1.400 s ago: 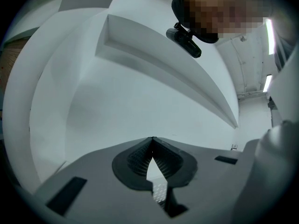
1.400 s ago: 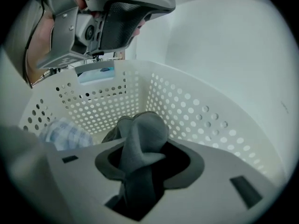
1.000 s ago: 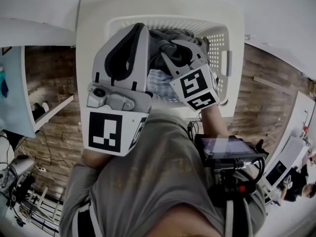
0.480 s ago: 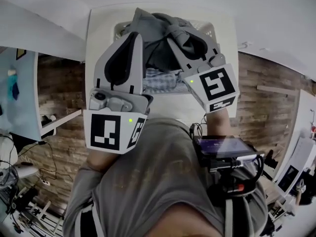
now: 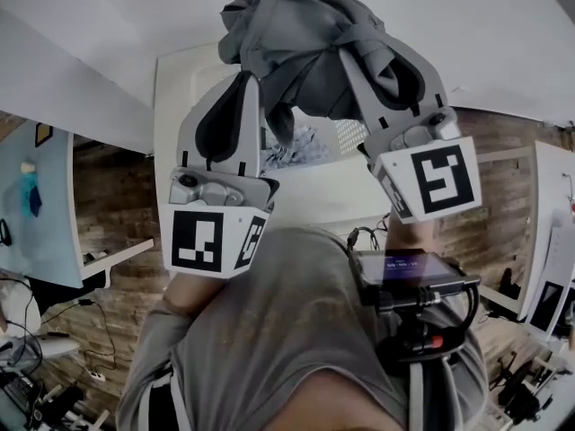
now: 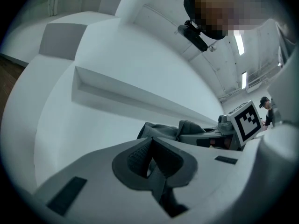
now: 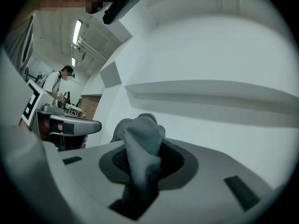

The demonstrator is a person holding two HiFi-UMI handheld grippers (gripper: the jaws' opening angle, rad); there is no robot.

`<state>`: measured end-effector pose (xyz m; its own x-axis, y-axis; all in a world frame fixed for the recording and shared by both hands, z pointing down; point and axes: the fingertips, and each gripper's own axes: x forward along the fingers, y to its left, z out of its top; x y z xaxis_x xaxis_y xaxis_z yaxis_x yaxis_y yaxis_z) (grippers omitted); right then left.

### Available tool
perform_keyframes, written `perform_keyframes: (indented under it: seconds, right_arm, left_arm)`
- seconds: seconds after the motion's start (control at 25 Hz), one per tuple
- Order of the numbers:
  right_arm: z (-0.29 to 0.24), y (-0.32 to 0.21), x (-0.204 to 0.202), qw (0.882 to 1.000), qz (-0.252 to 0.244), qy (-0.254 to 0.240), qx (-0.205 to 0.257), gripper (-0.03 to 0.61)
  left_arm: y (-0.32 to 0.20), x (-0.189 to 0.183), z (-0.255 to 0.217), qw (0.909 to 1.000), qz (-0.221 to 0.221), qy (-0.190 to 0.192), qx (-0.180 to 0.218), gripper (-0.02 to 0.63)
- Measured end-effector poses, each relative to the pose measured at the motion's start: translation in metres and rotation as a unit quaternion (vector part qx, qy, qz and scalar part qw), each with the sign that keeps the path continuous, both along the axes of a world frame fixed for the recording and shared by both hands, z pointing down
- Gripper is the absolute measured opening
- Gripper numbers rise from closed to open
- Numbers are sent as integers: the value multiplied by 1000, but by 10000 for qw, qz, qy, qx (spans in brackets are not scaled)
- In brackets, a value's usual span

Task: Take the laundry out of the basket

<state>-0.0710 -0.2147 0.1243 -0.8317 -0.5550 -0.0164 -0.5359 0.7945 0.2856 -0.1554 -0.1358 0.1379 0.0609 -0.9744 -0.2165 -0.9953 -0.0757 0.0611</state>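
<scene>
In the head view, two grippers are holding one grey garment [image 5: 305,43] up above the one white basket [image 5: 349,136], toward the far side. The left gripper [image 5: 255,83] is gripping the garment's left part and the right gripper [image 5: 358,61] its right part. One patterned cloth [image 5: 296,144] is lying in the basket below.

In the left gripper view, the fingers [image 6: 134,155] are pressing together on a thin fold of the garment, whose bulk is bunching just beyond them.

In the right gripper view, the fingers [image 7: 172,160] are pinching a thick bunch of the same garment.
</scene>
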Motion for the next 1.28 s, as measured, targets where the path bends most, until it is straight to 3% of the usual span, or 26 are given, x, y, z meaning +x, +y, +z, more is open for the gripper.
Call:
perform_keyframes:
  seconds: [0.2,0.4,0.8,1.08,1.28]
  right_arm:
    - [-10,8,18,9979,604,-60,244,106]
    - [-27,8,109,9905,1308,-139,413,106]
    - [-25,20,214,9670,2509,-23,435,107]
    - [15,22,234,9626,2711,-15,30,107]
    - [85,2,228,9604,2719,43,-614,107]
  left_arm:
    - [0,-4,8,9989,475,33,13,8]
    - [-6,61,1,9957,931,5,27,8]
    - [-14,128,-1,9843,1764,-34,11,8]
    - [-21,143,2,9817,1897,-99,-115,8]
    - [-42,141,32,9806,1891,-144,-496,8]
